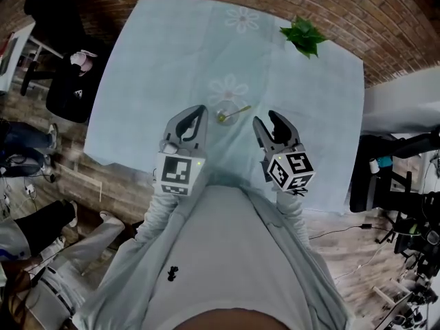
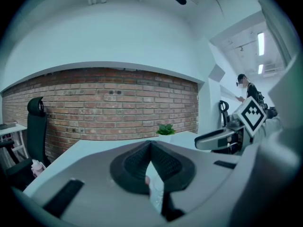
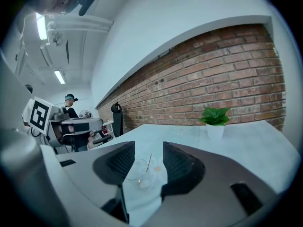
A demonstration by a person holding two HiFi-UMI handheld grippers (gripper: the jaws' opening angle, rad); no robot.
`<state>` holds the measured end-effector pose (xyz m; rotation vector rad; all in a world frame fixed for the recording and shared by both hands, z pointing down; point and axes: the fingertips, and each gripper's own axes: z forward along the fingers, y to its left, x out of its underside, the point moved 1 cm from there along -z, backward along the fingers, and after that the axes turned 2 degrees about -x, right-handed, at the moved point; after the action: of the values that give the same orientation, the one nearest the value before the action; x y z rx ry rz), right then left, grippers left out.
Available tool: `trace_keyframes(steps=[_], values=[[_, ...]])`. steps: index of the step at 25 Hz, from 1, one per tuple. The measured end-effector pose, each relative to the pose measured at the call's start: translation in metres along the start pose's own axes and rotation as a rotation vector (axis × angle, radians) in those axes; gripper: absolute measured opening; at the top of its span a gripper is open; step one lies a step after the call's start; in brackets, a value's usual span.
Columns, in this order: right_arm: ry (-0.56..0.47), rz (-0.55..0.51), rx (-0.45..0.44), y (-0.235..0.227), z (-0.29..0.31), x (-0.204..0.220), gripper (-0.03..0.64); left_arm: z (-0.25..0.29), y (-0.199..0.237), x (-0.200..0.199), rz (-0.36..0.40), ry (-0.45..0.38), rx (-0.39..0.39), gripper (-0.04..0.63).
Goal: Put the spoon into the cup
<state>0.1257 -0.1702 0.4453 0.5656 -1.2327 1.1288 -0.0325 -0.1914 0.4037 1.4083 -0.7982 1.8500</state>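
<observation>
Left of the cup, the left gripper [image 1: 196,115] hangs above the near edge of the surface [image 1: 165,53]. Its own view shows the two ribbed pads pressed tip to tip with nothing caught between them [image 2: 150,144], so it is clenched and empty. It points past the cup rather than at it, and looks to have no part in the job at this moment.

The cup [image 1: 223,116] is a small clear one standing upright on the pale cloth, just beyond and between the two grippers. The spoon [image 1: 237,111] is in it already, bowl down inside and handle leaning over the rim, away from the person and to the right. Judged from that, the task looks done.

Right of the cup, the right gripper [image 1: 265,119] is released, its jaws well apart. In its own view the cup [image 3: 136,170] and the thin spoon handle [image 3: 148,163] show through the gap [image 3: 148,145], but farther off on the cloth, touching neither pad. That spread-open stance, aimed at the cup, fits a gripper that has let go.

Far beyond the cup and to its right, a small potted plant [image 1: 303,36] stands at the far edge, clear of the work.
</observation>
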Motion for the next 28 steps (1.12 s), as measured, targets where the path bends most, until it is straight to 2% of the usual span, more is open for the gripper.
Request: trace_keyframes(steps=[8, 19, 28], values=[[-0.111, -0.087, 0.06, -0.007, -0.036, -0.043, 0.107, 0.002, -0.004, -0.019, 0.017, -0.038, 0.018, 0.018], [-0.184, -0.268, 0.158, -0.011, -0.082, -0.075, 0.051, -0.001, -0.015, -0.028, 0.008, -0.051, 0.05, 0.018], [-0.241, -0.272, 0.158, -0.004, -0.095, -0.073, 0.021, -0.005, -0.014, -0.028, 0.015, -0.047, 0.048, 0.018]])
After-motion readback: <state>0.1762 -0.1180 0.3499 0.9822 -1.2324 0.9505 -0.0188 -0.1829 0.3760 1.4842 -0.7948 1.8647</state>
